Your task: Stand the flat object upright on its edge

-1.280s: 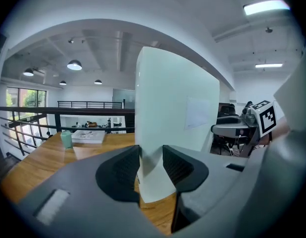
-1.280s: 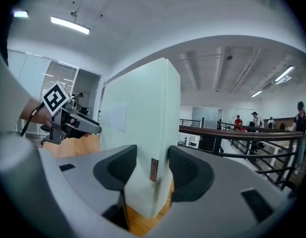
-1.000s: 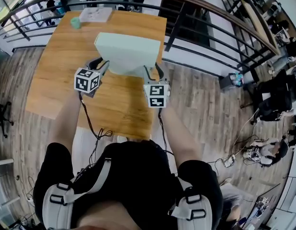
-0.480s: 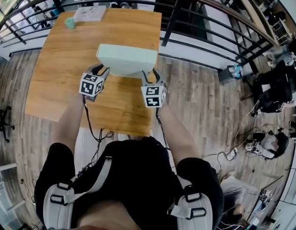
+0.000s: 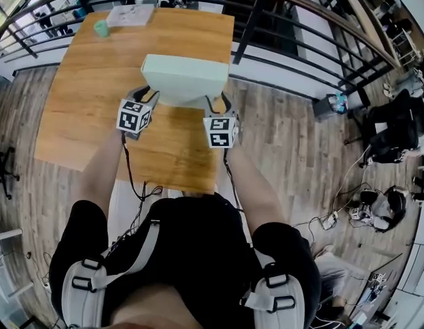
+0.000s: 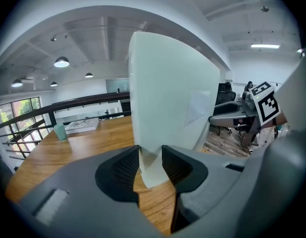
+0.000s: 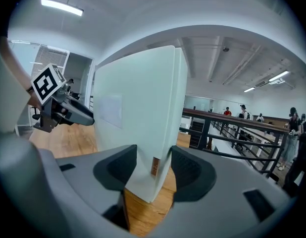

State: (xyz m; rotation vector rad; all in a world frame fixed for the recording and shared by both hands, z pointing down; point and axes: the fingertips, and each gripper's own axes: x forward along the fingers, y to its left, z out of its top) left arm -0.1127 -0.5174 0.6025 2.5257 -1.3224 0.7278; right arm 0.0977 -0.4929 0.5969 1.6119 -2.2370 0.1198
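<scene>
**Box** (image 5: 181, 77): pale green-white, flat and thin.
- It stands upright with a long edge down and one broad face towards the person.
- It is over the right half of the table (image 5: 81, 108), about midway between the near and far edges. Its right end is close to the table's right edge.
- Whether the bottom edge rests on the wood or hangs just above it cannot be told.

**Left claw** (image 5: 145, 93): clenched on the box.
- The box's lower left corner sits between the pads, both of which press on it.
- The rest of the box rises above and beyond the claw.

**Right claw** (image 5: 219, 103): clenched on the box.
- The lower right corner fills the gap between the pads.
- The jaws stand wider apart here than on the left claw.
- A small brown mark on the box's thin side shows just above the pads.

The two claws are level with each other at opposite ends of the box, on its near side.

**Cup** (image 5: 101, 27): teal, at the table's far left corner, well apart from the box.

**Papers** (image 5: 130, 14): white, at the far edge, just right of the cup.

**Railing** (image 5: 287, 53): dark bars beyond the table's far and right edges.
</scene>
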